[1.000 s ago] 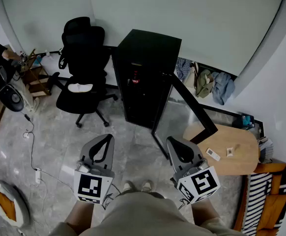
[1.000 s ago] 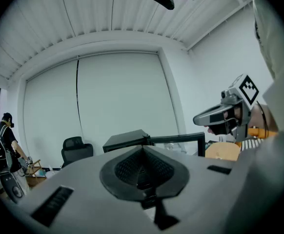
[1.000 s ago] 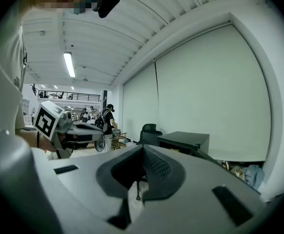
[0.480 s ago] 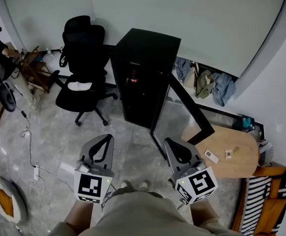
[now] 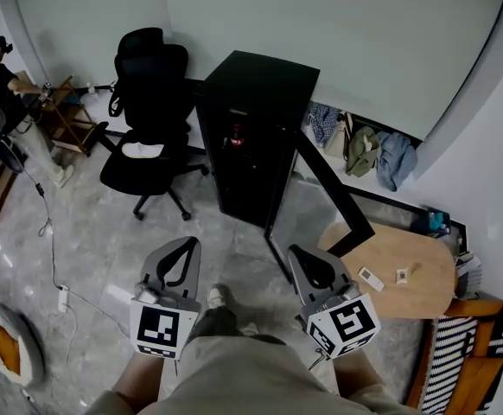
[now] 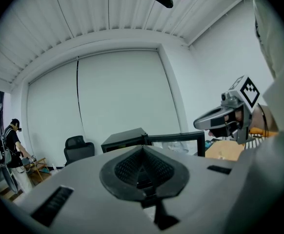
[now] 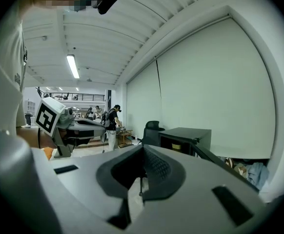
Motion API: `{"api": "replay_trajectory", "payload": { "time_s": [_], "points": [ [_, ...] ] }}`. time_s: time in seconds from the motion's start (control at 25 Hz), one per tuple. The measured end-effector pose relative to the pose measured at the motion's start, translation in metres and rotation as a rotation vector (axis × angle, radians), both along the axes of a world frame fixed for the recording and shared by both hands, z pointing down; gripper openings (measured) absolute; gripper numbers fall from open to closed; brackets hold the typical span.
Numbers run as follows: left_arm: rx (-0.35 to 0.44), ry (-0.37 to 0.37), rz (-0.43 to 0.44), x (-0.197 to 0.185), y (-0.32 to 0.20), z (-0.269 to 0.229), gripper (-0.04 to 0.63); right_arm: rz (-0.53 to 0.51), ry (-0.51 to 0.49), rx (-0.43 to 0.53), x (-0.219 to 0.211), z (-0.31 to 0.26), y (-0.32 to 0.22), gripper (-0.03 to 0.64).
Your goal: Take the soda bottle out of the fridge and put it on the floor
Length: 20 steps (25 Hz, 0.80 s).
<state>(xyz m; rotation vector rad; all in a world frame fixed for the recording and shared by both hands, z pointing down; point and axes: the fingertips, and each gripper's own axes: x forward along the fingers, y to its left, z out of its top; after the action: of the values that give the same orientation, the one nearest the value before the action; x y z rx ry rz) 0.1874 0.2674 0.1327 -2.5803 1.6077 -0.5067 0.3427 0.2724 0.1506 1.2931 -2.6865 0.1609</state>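
The black fridge (image 5: 256, 137) stands across the room with its glass door (image 5: 334, 193) swung open to the right. Inside, on an upper shelf, the soda bottle (image 5: 236, 136) shows as a small red-and-dark shape. My left gripper (image 5: 185, 243) and right gripper (image 5: 302, 251) are held side by side at waist height, well short of the fridge, both shut with nothing in them. In the left gripper view the closed left gripper (image 6: 143, 147) points toward the fridge (image 6: 125, 139). In the right gripper view the right gripper (image 7: 143, 148) also faces the fridge (image 7: 186, 138).
A black office chair (image 5: 148, 102) stands left of the fridge. To the right is a round wooden table (image 5: 398, 262) with small items. Clothes (image 5: 364, 150) lie along the wall. A person (image 5: 1, 85) stands far left. A cable (image 5: 53, 258) runs over the floor.
My foot has stepped forward between the grippers. The person at the far left has shifted toward the small shelf. Both grippers have kept their place and stayed shut.
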Motion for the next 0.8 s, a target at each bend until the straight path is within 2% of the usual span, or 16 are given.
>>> {"api": "replay_trajectory", "payload": {
  "time_s": [0.32, 0.8],
  "points": [
    [0.008, -0.009, -0.003, -0.005, -0.013, 0.004, 0.005, -0.010, 0.013, -0.001, -0.007, 0.008, -0.017, -0.003],
    [0.013, 0.021, 0.002, -0.026, -0.068, 0.008, 0.005, -0.017, 0.034, -0.010, -0.035, 0.018, -0.070, -0.003]
  ]
}}
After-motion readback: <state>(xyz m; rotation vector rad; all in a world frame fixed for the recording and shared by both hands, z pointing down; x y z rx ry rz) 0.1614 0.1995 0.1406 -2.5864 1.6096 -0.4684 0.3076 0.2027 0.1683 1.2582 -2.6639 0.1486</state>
